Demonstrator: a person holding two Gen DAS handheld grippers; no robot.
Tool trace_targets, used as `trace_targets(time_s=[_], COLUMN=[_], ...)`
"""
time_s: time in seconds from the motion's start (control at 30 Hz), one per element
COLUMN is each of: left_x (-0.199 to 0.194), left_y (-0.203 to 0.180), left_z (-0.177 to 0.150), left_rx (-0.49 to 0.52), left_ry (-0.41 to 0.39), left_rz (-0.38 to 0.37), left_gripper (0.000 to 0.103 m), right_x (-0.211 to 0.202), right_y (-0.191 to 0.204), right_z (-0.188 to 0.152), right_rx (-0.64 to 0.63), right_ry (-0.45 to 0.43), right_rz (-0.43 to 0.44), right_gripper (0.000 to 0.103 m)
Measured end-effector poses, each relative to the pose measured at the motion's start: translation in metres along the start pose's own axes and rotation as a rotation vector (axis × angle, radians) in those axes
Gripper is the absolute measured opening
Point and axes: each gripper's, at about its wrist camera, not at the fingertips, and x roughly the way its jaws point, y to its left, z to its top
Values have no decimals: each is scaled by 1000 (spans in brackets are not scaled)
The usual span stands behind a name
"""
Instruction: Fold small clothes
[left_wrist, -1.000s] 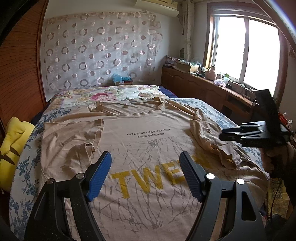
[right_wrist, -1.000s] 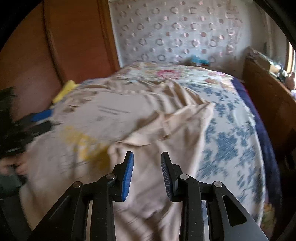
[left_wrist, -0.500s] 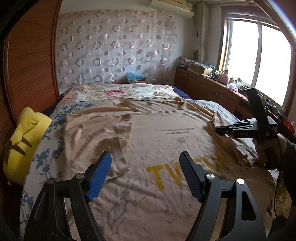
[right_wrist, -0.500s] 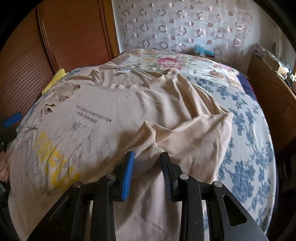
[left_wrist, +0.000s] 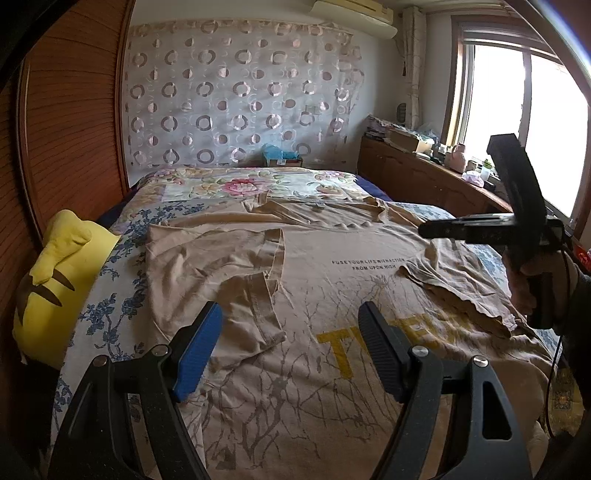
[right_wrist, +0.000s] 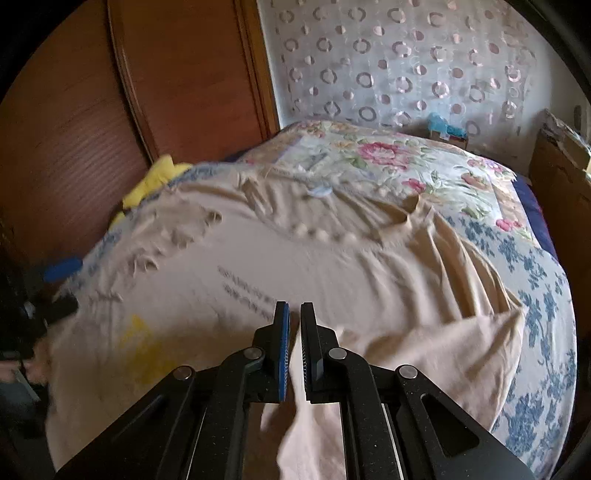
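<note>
A beige T-shirt (left_wrist: 332, 295) with yellow letters lies front up on the bed. Its left sleeve (left_wrist: 221, 266) is folded inward onto the body. My left gripper (left_wrist: 291, 321) hovers open above the lower chest, with nothing between its blue pads. My right gripper (right_wrist: 294, 314) is shut on a pinch of the shirt's right sleeve (right_wrist: 424, 343), and cloth hangs down between its pads. In the left wrist view a hand holds the right gripper (left_wrist: 428, 228) above the right sleeve (left_wrist: 454, 284), which lies draped over the shirt's right side.
A yellow plush pillow (left_wrist: 55, 280) sits at the bed's left edge against a wooden panel (left_wrist: 66, 147). The floral bedsheet (left_wrist: 236, 184) shows beyond the collar. A wooden cabinet (left_wrist: 417, 177) loaded with items runs under the window. A blue box (left_wrist: 280, 157) stands at the bed's head.
My right gripper closed on the sleeve fold and carried it inward over the shirt. My left gripper shifted left, so the folded left sleeve now lies just ahead of it.
</note>
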Motion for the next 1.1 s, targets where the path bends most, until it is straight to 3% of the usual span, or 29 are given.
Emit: trace_targets(time_s=[0.07, 0.23, 0.57, 0.8, 1.1], left_x=[0, 2, 15, 37, 84], left_y=[0, 7, 47, 81, 121], left_z=[0, 7, 35, 50, 60], left_rx=[4, 11, 34, 42, 17], left_ry=[0, 2, 35, 84, 189], left_rz=[1, 3, 18, 67, 123], left_gripper=[77, 77, 76, 65, 57], right_x=[-7, -16, 0, 5, 0], right_y=[-4, -20, -69, -65, -67], right_z=[0, -19, -63, -67, -70], right_rx=[10, 16, 75, 34, 37], right_ry=[-28, -33, 82, 73, 70], right_rz=[-6, -101, -269, -295, -295], right_gripper=[36, 47, 48, 49, 51])
